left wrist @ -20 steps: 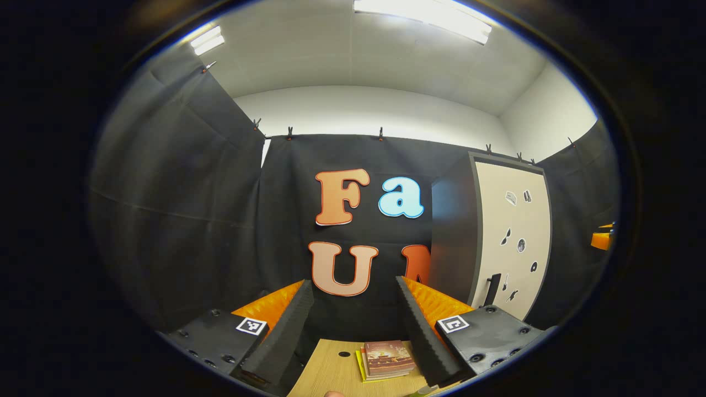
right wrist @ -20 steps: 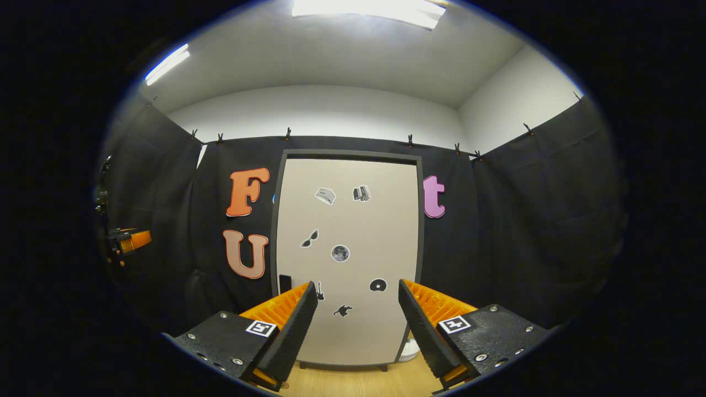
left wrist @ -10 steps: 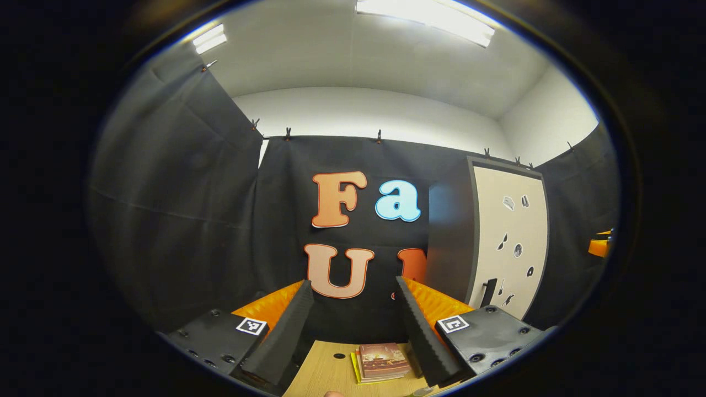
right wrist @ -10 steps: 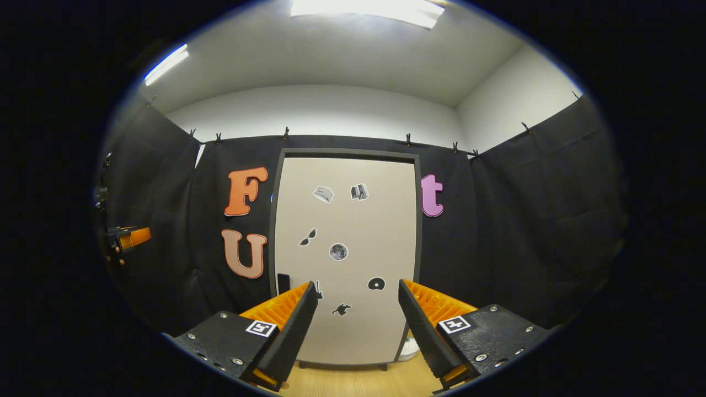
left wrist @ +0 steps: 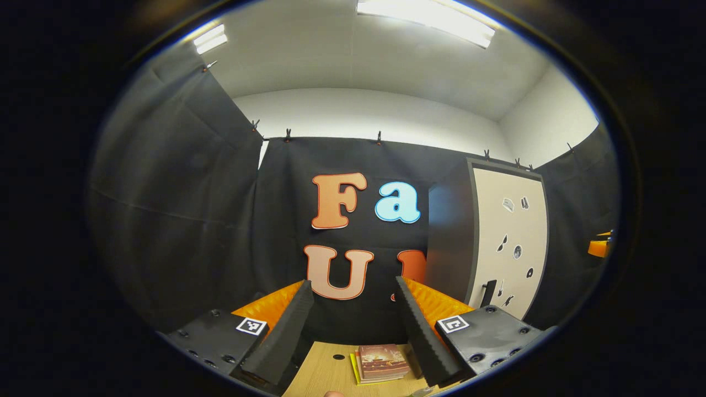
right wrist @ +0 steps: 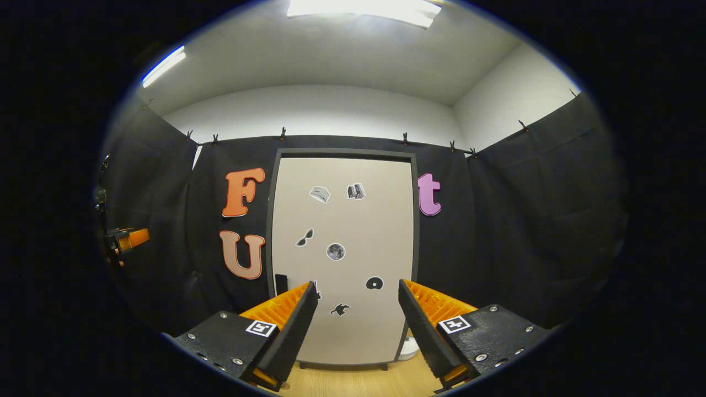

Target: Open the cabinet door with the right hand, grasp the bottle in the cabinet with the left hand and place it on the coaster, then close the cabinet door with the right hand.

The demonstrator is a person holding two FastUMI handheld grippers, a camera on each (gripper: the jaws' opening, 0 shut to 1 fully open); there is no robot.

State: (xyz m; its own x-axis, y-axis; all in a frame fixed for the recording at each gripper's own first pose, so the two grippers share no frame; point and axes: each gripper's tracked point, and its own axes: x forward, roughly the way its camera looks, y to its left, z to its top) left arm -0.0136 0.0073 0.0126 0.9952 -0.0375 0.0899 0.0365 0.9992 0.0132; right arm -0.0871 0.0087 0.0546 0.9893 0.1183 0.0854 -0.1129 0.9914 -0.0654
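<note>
Cabinet door [right wrist: 342, 259], rigid and closed, stood ahead of the spread right hand-held gripper [right wrist: 357, 325]; its dark handle [right wrist: 281, 284] looked the likeliest hold.

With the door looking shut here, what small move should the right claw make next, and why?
Probably ease the right claw forward and toward the small black handle at the left edge of the beige cabinet door with stickers. The door sits closed in its dark frame, the claw is open and holds nothing, and it is aimed at mid-door, short of the handle.
</note>
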